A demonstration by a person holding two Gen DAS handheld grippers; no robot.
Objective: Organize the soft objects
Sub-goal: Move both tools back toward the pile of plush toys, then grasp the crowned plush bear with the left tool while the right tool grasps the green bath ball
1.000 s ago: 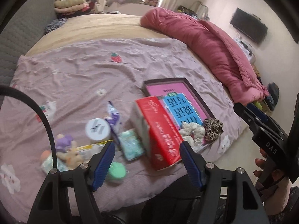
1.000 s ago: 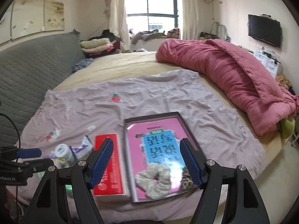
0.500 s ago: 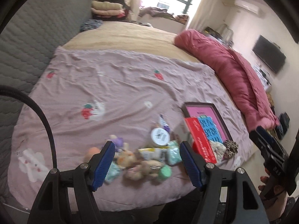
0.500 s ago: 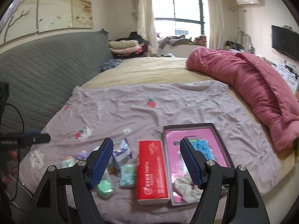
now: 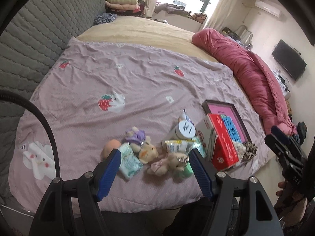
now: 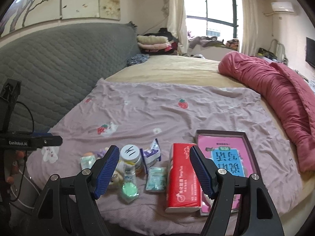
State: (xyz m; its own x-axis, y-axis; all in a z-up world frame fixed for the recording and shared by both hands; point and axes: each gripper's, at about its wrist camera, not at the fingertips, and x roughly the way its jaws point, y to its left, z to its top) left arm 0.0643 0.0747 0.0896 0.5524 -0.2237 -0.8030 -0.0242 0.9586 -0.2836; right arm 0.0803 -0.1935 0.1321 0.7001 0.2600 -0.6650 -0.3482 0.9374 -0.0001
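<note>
A pile of small things lies near the front edge of the mauve strawberry blanket (image 5: 137, 82): a beige plush bunny (image 5: 147, 151), a purple plush (image 5: 135, 135), a tan plush bear (image 5: 169, 163), a peach ball (image 5: 110, 147), tissue packs (image 5: 130, 161) and a white-lidded jar (image 5: 185, 130). To their right stand a red tissue box (image 6: 183, 177) and a dark tray (image 6: 250, 143) with a pink booklet and scrunchies (image 5: 244, 149). My left gripper (image 5: 154, 169) hangs open above the plush toys. Also open and holding nothing, my right gripper (image 6: 154, 167) hovers over the jar and tissue packs.
A rolled pink quilt (image 6: 279, 90) lies along the bed's right side. A grey quilted headboard (image 6: 59, 66) rises at the left, with folded clothes (image 6: 153, 43) behind it. A TV (image 5: 289, 63) hangs on the right wall. A hand (image 5: 291, 192) holds the other gripper at right.
Both views have swung leftward and pulled back: the pile of toys now sits between the left gripper's fingers, and the tray and red box have slid right. Both grippers stayed open.
</note>
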